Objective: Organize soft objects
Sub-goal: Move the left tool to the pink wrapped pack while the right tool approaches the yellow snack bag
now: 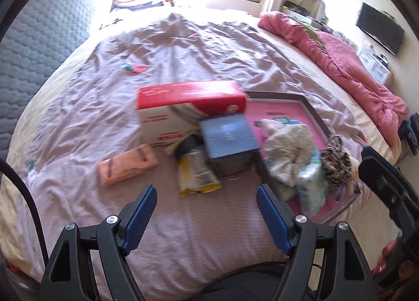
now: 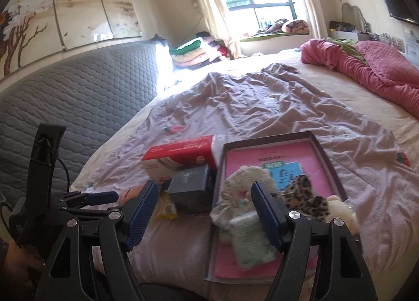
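Note:
A shallow tray with a pink bottom (image 1: pixel 282 112) (image 2: pixel 293 154) lies on the bed. In it are a cream floral cloth (image 1: pixel 288 149) (image 2: pixel 243 183), a pale green tissue pack (image 1: pixel 311 185) (image 2: pixel 251 238), a leopard-print soft item (image 1: pixel 337 157) (image 2: pixel 303 196) and a cream plush (image 2: pixel 340 209). A pink soft pouch (image 1: pixel 125 167) lies on the sheet, left of the tray. My left gripper (image 1: pixel 207 206) is open and empty above the sheet, before a yellow-white packet (image 1: pixel 196 172). My right gripper (image 2: pixel 207 201) is open and empty over the tray's near left edge.
A red and white box (image 1: pixel 188 107) (image 2: pixel 180 154) and a blue-grey box (image 1: pixel 227 141) (image 2: pixel 191 188) stand left of the tray. A pink quilt (image 1: pixel 340 57) (image 2: pixel 366 65) lies at the far right. A grey padded headboard (image 2: pixel 73 99) is at left.

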Tool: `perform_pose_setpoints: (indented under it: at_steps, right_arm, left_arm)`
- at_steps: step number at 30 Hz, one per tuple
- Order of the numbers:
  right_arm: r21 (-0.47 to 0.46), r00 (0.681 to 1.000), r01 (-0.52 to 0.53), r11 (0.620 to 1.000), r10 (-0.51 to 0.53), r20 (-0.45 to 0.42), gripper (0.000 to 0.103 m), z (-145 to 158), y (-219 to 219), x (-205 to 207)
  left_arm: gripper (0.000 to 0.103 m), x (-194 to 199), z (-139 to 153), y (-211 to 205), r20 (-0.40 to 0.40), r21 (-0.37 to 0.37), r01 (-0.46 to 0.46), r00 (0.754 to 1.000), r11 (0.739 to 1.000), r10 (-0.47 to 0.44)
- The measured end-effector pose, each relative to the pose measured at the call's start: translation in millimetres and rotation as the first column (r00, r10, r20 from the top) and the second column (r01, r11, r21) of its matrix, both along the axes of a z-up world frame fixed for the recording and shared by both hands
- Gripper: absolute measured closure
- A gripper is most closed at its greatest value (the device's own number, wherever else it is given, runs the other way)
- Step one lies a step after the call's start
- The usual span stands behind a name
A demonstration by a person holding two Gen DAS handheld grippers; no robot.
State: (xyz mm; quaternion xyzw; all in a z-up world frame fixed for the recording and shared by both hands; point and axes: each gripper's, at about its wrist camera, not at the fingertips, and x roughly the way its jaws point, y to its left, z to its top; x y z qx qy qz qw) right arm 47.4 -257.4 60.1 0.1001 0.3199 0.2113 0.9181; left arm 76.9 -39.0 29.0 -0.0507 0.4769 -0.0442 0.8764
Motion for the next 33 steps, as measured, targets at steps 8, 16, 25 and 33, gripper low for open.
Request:
perform_pose_setpoints:
  at_steps: [8, 16, 25, 33]
  right_arm:
    - [-0.033, 0.991, -0.029, 0.999, 0.024, -0.132, 0.028, -27, 68, 18]
    - [-0.12, 0.973, -0.029, 0.992, 0.0, -0.231, 0.028, -74, 124, 45]
    - [-0.19, 0.965, -0.036, 0.981, -0.016, -0.263, 0.028, -105, 157, 74]
    - [-0.204, 0.959, -0.063, 0.977, 0.003, -0.282, 0.028, -117, 174, 82]
  left_arm:
    - [0.025, -7, -18, 77, -0.006, 0.007, -0.139, 0.99, 0.99, 0.139]
    - [0.025, -1, -51, 126, -0.054, -0.062, -0.223, 0.974, 0.973, 0.22]
    - [0.025, 17, -77, 143, -0.09, -0.093, -0.219, 0.973, 0.971, 0.211]
    - [0.025, 42, -93, 131, -0.109, -0.022, -0.106, 0.989, 0.994, 0.103]
